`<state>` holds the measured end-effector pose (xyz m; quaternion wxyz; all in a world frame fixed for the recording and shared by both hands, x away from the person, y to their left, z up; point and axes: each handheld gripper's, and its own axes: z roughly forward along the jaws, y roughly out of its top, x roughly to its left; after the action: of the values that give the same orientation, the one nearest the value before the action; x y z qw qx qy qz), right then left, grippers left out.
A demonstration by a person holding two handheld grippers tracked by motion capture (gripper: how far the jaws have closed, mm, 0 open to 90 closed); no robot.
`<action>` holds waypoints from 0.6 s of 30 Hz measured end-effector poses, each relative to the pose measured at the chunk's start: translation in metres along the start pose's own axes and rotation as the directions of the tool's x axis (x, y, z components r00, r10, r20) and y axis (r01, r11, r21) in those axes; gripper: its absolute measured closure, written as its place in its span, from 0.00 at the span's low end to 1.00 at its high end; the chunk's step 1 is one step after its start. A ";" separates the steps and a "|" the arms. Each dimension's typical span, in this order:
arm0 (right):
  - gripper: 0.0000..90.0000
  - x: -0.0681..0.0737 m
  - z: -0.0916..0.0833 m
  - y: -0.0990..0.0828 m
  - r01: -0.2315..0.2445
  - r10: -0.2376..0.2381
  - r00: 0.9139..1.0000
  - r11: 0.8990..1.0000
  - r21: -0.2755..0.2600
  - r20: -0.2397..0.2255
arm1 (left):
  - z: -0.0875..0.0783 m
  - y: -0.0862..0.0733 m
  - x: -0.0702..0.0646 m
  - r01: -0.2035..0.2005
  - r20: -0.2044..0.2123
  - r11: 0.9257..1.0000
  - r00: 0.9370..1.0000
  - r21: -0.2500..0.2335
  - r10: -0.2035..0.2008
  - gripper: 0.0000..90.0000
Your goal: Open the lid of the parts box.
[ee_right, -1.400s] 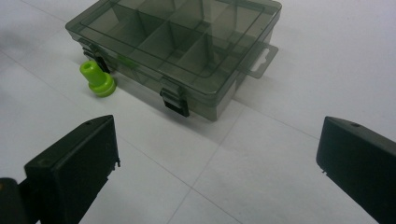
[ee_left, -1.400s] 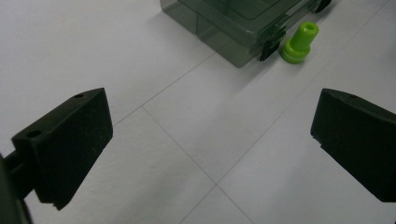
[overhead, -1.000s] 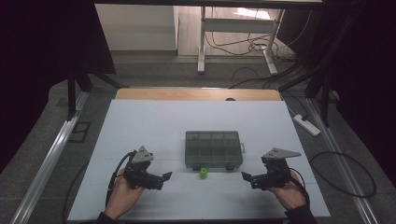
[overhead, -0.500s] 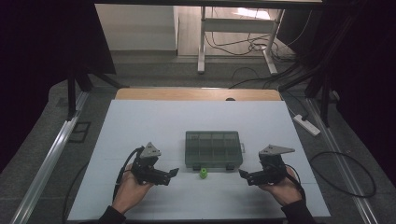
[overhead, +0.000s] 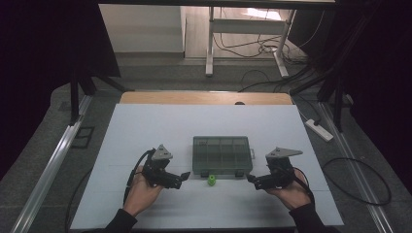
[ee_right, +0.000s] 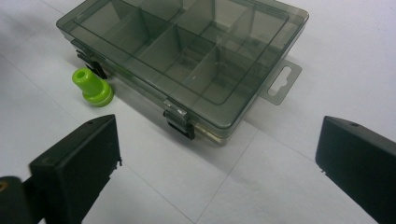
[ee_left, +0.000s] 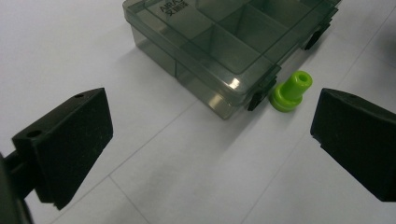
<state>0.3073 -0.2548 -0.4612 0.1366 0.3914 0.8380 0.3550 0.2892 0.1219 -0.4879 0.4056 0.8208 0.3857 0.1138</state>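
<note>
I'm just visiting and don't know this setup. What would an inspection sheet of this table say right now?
Surface: white table, bare apart from the items below.
Job's things: smoky clear compartment box, lid closed, both front latches down; small green plug standing on the table just in front of it, by one latch, not inside.
Clutter: nothing seen.
Grippers: left claw and right claw both open, holding nothing, aimed inward toward the plug from either side.
Cables: one trails from each claw back along the hand; more cables lie on the floor.
Surroundings: power strip on the floor beside the table, table legs beyond, dark room.
</note>
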 end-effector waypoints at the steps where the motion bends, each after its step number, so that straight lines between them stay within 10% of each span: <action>1: 0.02 0.000 0.000 0.001 0.002 -0.002 1.000 1.000 0.000 0.000 | 0.002 0.001 0.000 -0.004 0.003 1.000 1.000 0.002 0.004 0.00; 18: 0.46 -0.004 0.003 0.002 0.029 -0.028 0.999 0.999 0.026 -0.029 | 0.026 0.014 0.000 -0.031 0.051 1.000 0.998 0.000 0.031 0.00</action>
<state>0.3125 -0.2555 -0.4620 0.1243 0.3761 0.8499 0.3476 0.3100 0.1013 -0.4939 0.4133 0.8295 0.3623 0.0989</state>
